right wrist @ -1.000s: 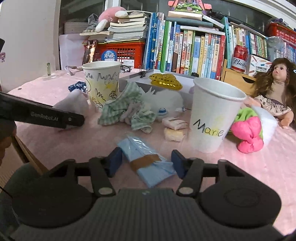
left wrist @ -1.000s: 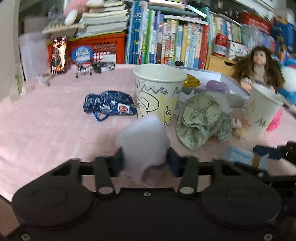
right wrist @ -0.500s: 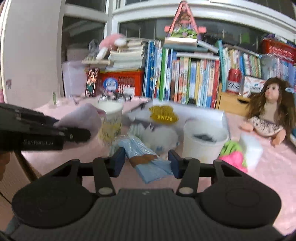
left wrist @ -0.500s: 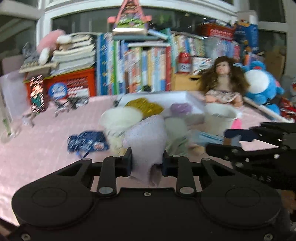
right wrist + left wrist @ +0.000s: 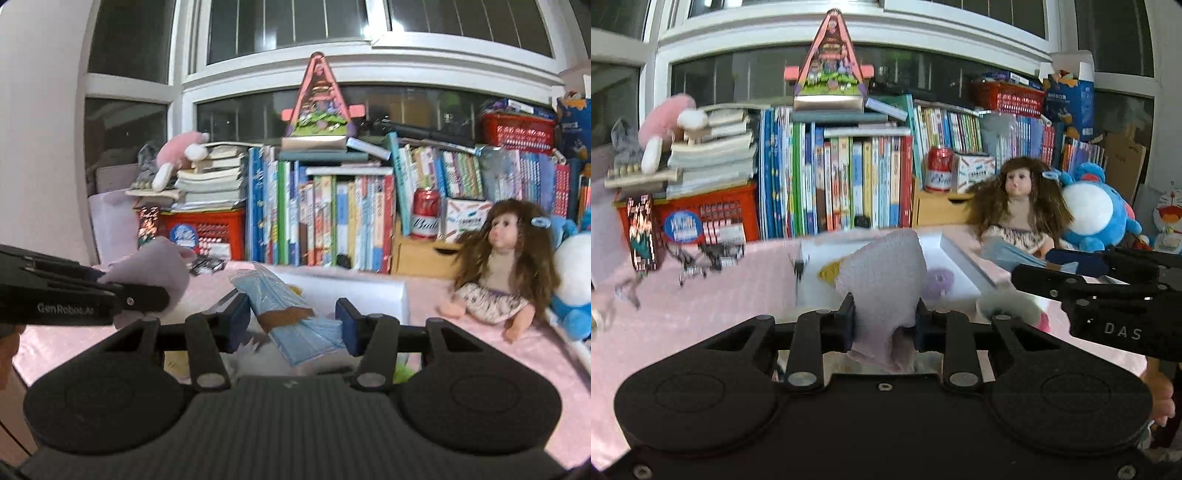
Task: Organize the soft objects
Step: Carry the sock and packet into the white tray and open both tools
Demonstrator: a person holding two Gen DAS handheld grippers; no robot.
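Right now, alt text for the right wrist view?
The right gripper holds a blue packet above a pink table. At left, the left gripper pinches a pale cloth; a doll sits right, before books.

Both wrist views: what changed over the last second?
Both grippers lifted their loads off the pink tablecloth. The left gripper has just been closing, squeezing the lilac cloth tighter. The right gripper narrowed slightly on the blue packet. The cups and green cloth dropped out of view below. Doll, books and white tray stayed put.
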